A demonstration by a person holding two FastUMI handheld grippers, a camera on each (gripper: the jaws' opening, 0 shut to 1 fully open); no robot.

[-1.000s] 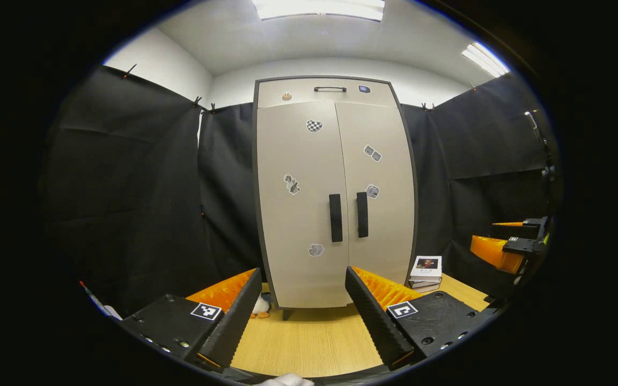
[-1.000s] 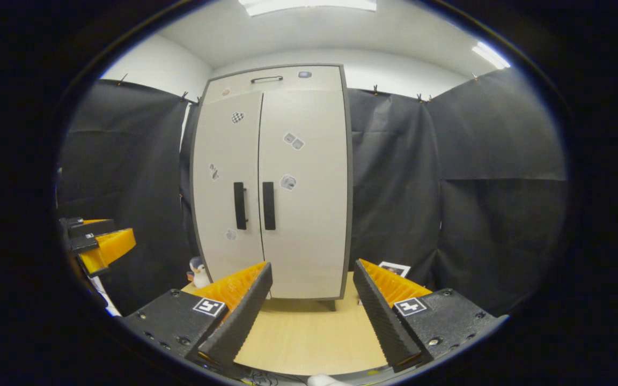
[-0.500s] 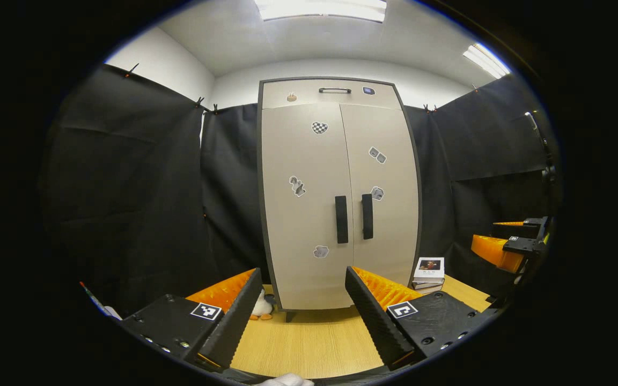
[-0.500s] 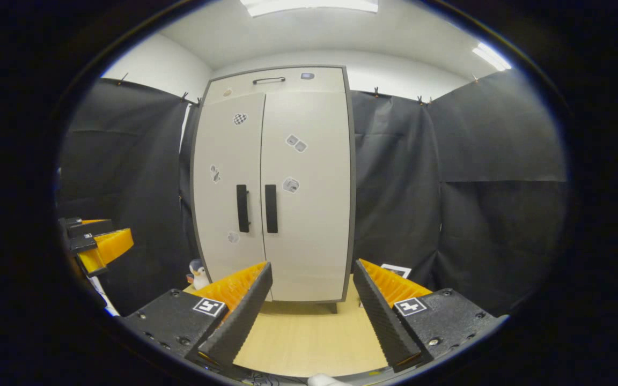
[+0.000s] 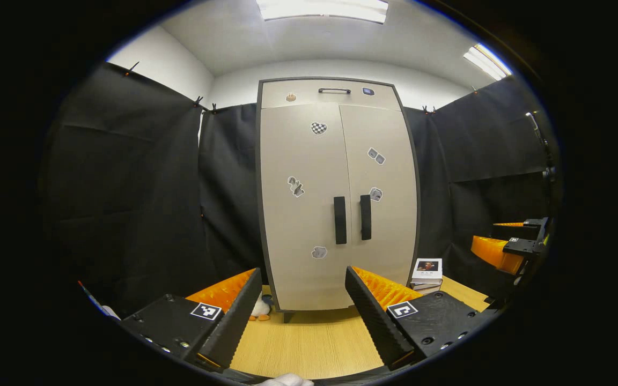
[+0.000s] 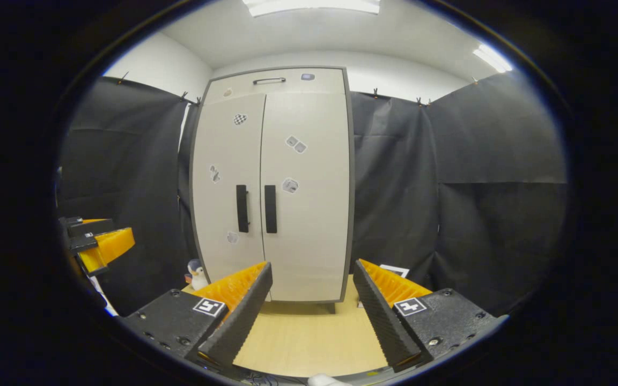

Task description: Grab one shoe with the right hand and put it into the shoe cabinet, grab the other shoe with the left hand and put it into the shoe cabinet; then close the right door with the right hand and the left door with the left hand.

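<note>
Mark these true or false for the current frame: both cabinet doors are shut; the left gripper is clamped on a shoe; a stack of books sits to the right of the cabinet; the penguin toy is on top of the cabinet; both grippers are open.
1. Both doors of the shoe cabinet are shut. True.
2. The left gripper is clamped on a shoe. False: its fingers stand apart with nothing between them.
3. A stack of books sits to the right of the cabinet in the left gripper view. True.
4. The penguin toy is on top of the cabinet. False: it stands on the wooden floor beside the cabinet's lower left corner.
5. Both grippers are open. True: the right gripper is also spread and empty.
</note>
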